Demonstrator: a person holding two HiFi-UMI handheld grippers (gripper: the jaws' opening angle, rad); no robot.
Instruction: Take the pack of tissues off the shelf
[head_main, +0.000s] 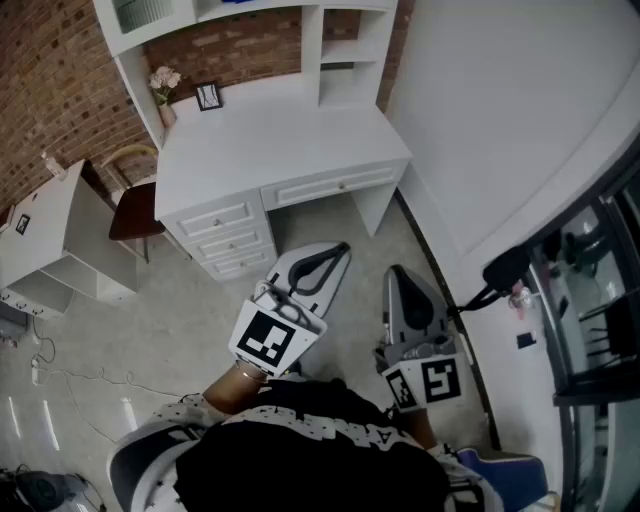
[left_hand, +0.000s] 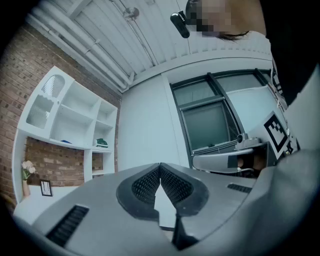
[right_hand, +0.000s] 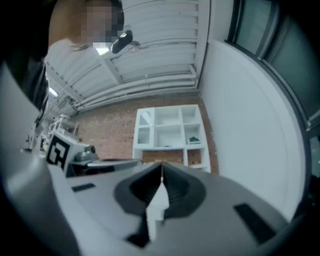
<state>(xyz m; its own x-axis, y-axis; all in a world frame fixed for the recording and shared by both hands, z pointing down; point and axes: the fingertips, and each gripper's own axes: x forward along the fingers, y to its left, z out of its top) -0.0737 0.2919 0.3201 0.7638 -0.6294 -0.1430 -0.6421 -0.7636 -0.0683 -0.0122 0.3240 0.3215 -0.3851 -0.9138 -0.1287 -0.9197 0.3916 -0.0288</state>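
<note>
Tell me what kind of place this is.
Probably a home study corner: a white wooden desk with drawers against a red brick wall, a small vase of pink flowers and a black-framed picture on it.

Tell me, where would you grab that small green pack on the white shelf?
Probably its front end, coming in level from the open front: the green pack lies low and flat inside the shelf unit, walled in at its sides and back. Its finer shape is too small to tell.
</note>
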